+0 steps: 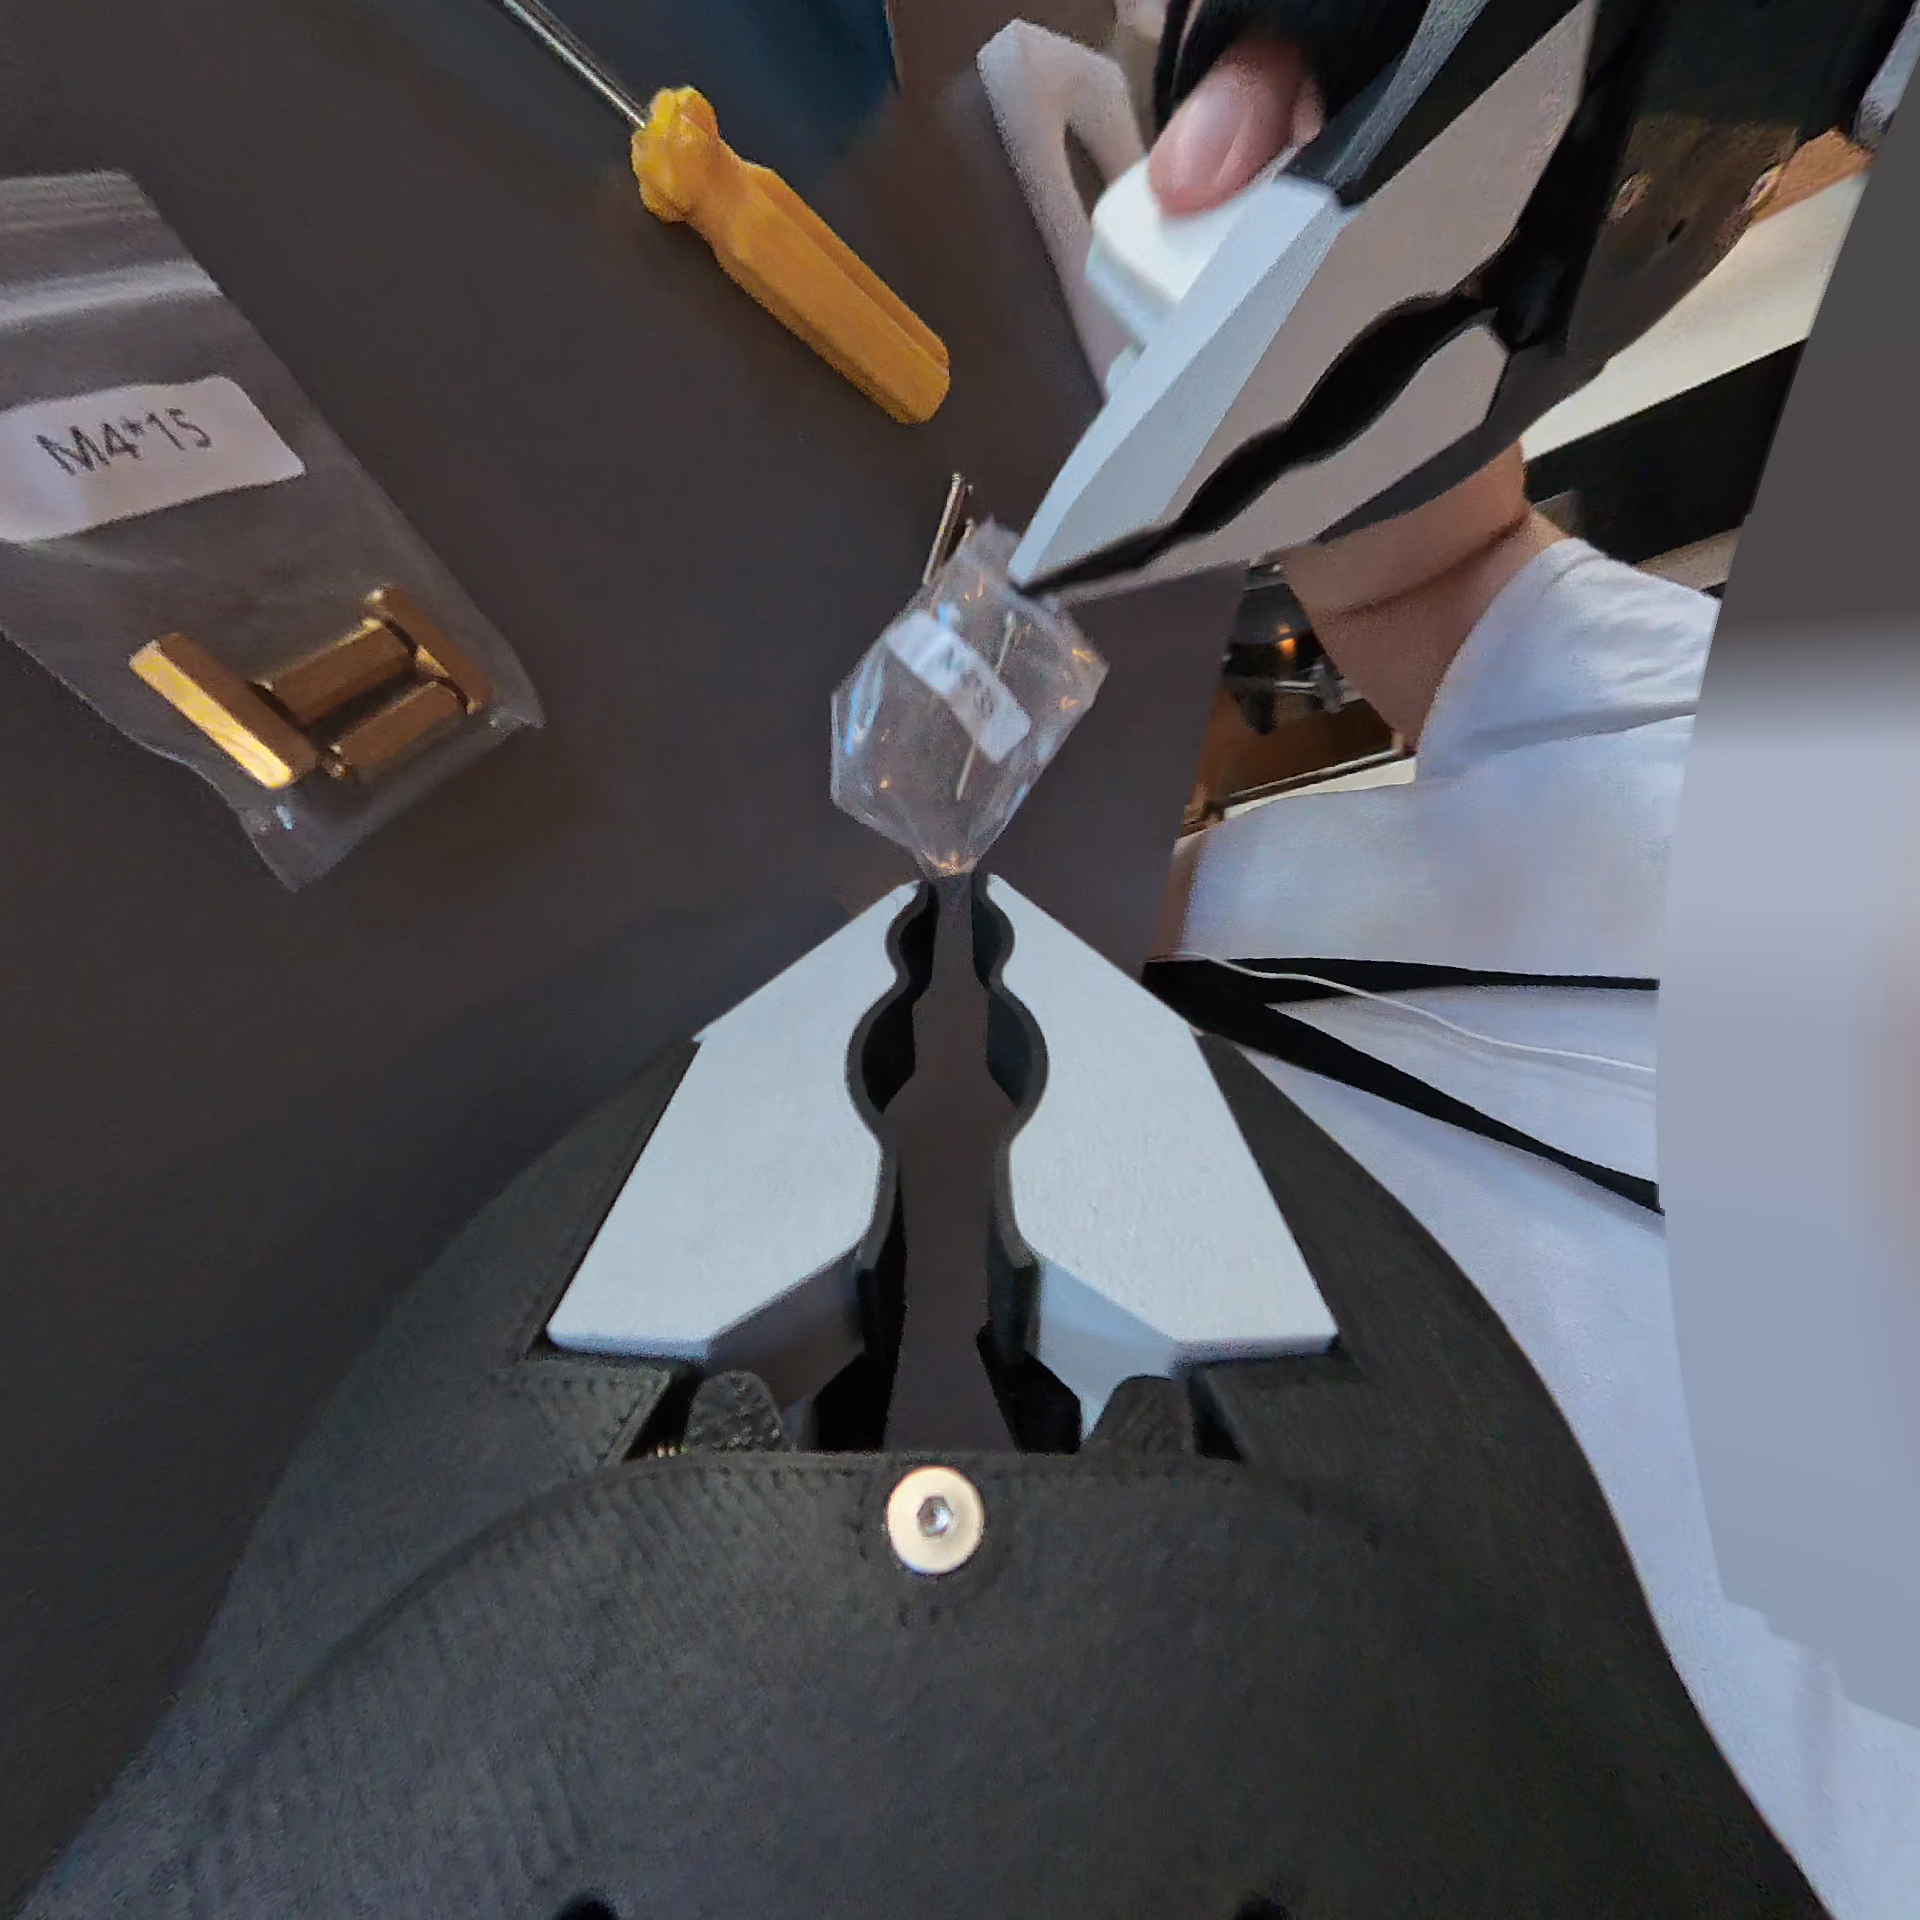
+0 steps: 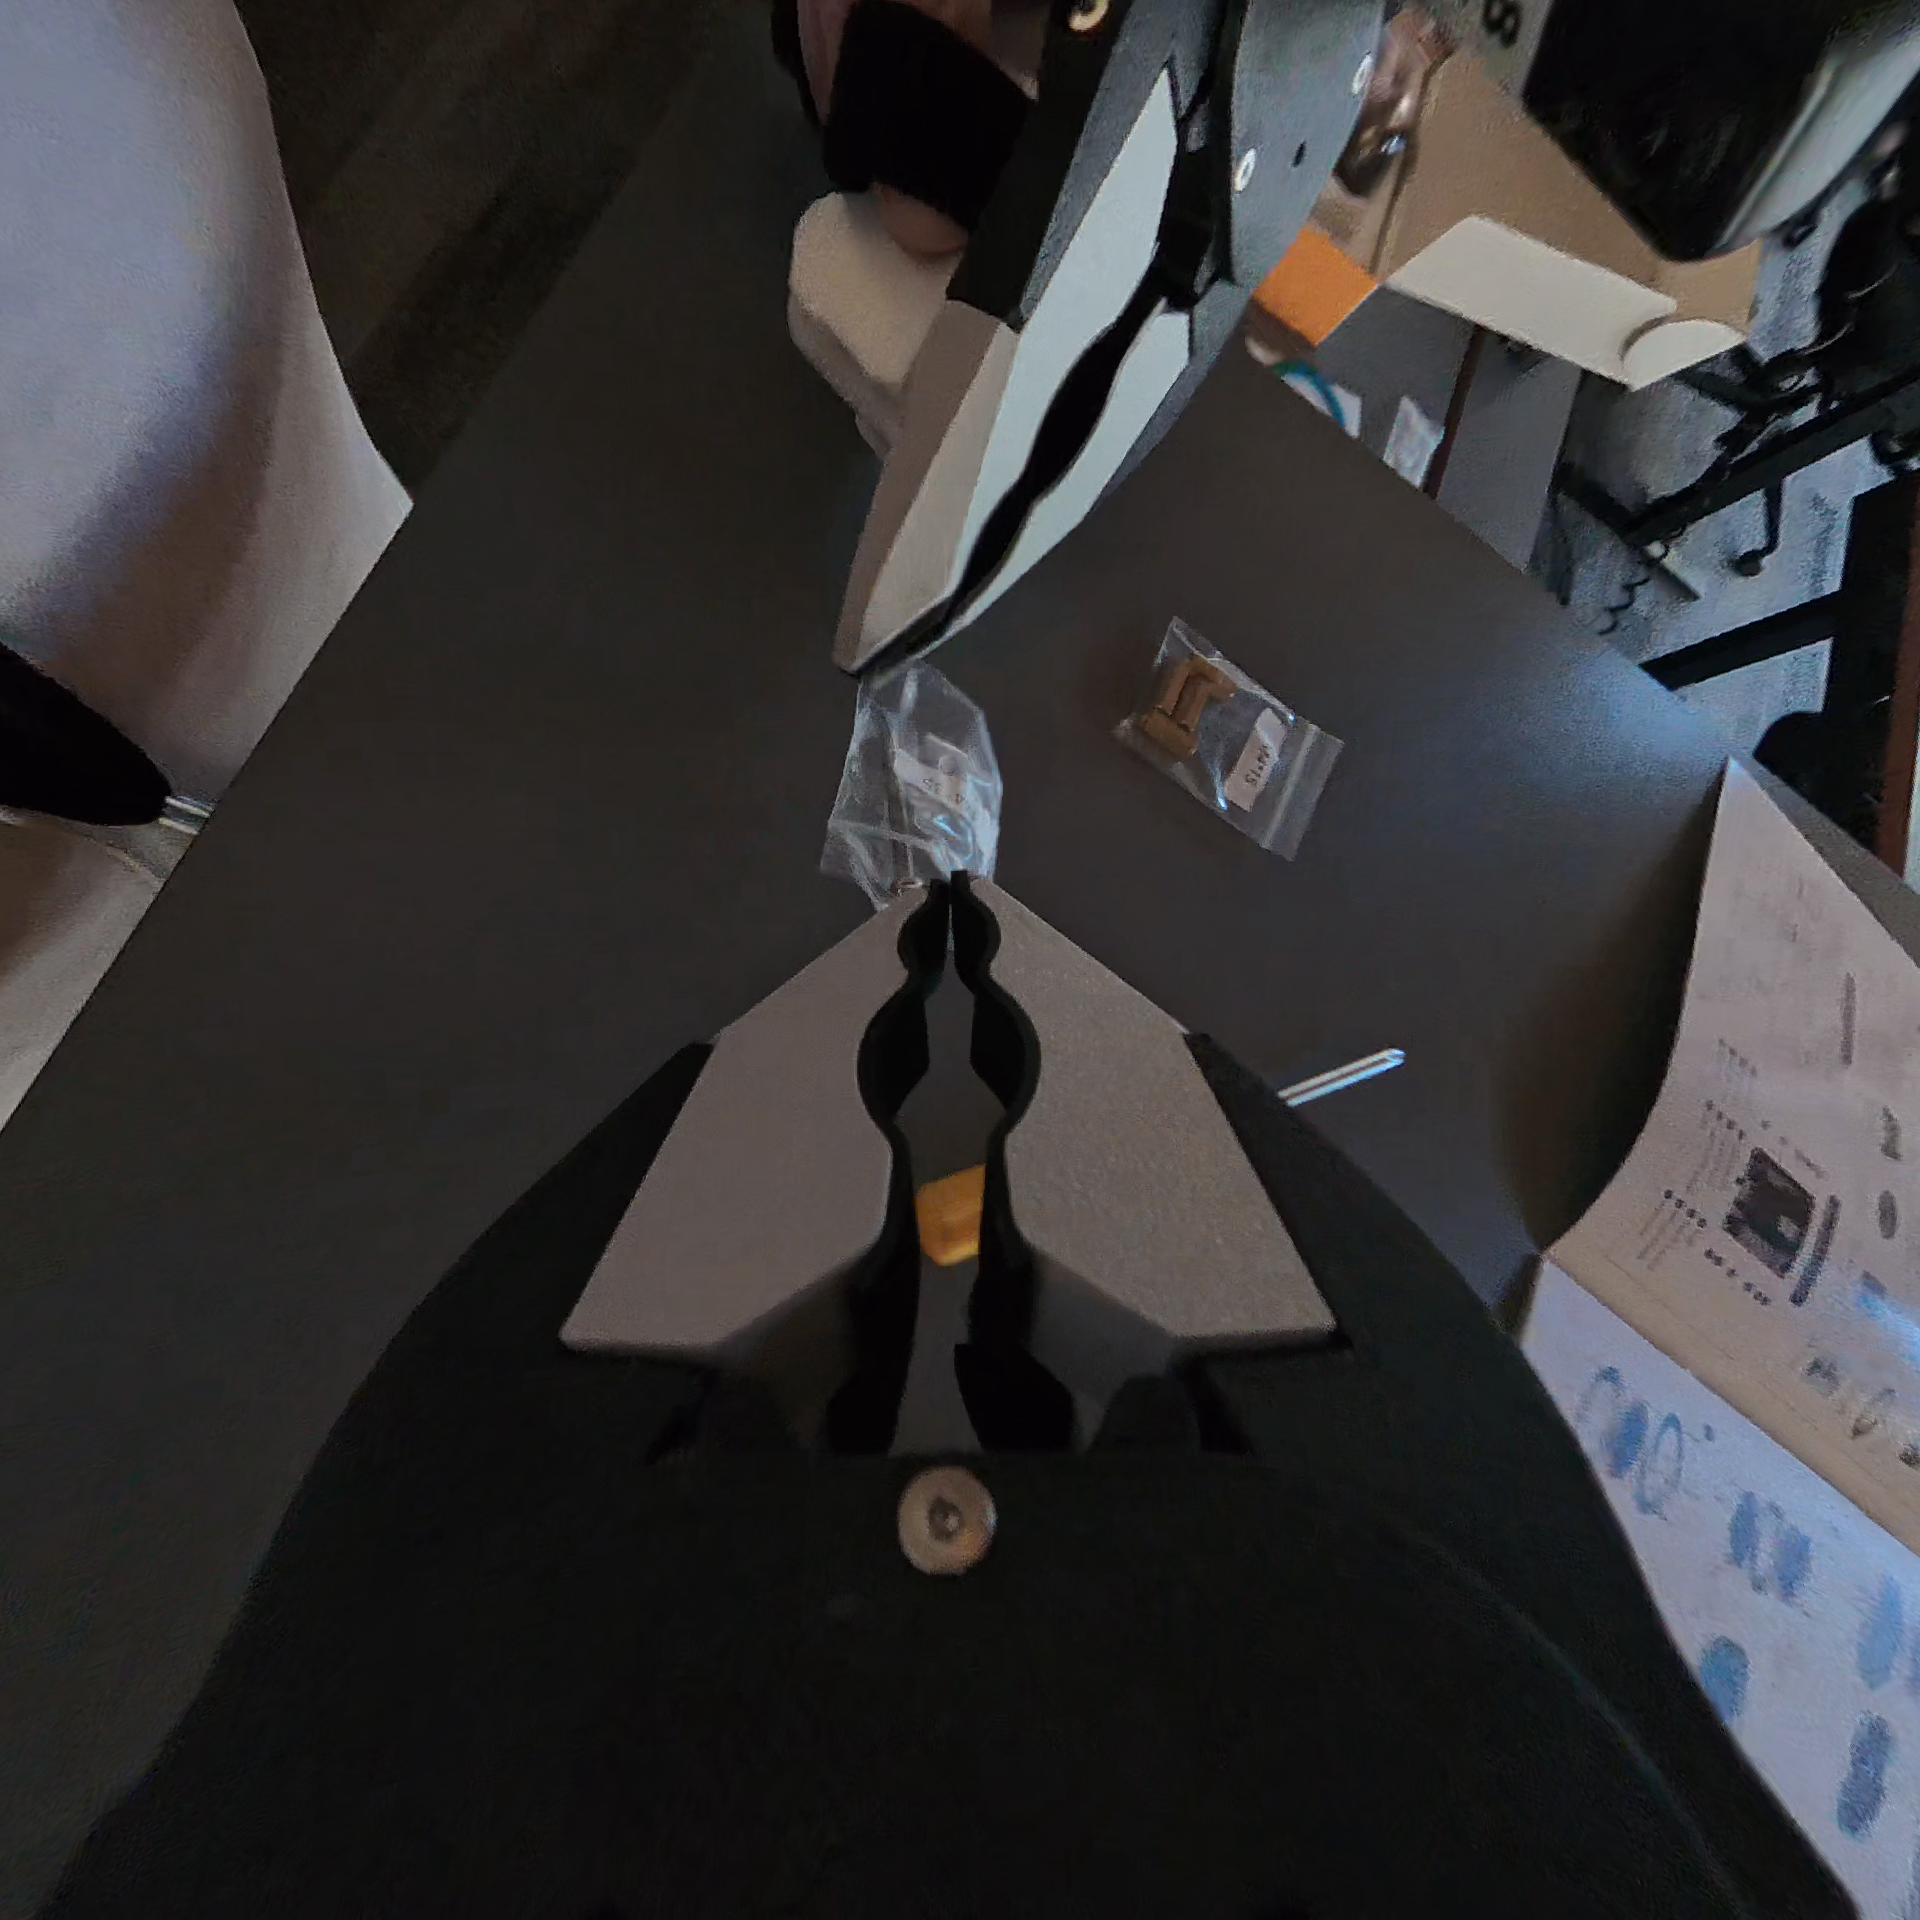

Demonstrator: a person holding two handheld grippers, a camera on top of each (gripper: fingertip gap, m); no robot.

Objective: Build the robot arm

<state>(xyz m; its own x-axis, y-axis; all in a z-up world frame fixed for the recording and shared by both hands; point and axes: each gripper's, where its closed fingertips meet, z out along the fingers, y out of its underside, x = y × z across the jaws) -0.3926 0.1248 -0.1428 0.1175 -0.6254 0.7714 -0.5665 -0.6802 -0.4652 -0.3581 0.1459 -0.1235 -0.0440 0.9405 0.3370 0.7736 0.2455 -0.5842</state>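
The left gripper [image 1: 951, 883] is pinching the bottom corner of a small clear bag [image 1: 961, 707]. Its two tips are almost together, with only the thin plastic between them. The right gripper [image 1: 1023, 582] is pinching the top edge of the same little bag, and its tips are pressed together too. So the little bag is hanging up in the air between the two grippers, above the dark table [image 1: 520, 520].

The little bag is carrying a white label and some thin metal pins inside. One thin pin [image 1: 951, 525] is poking out near the top of the little bag, right beside the right gripper's tips.

To the left of the little bag, a bigger clear bag [image 1: 260, 623] is lying flat on the table. It is holding gold-coloured metal pieces and has a white label. Above the little bag and a bit to the left, a yellow screwdriver [image 1: 790, 249] is lying on the table. To the right of the little bag, a person in a white shirt [image 1: 1507, 831] is sitting close.

What could go wrong? Both grippers are holding only tiny bits of slippery plastic. If one pulls too hard, the little bag may slip out or rip. The mouth of the little bag seems to be partly open, so if the bag is tipping, the pins may be falling out onto the table and rolling away. They are thin and hard to pick up again.
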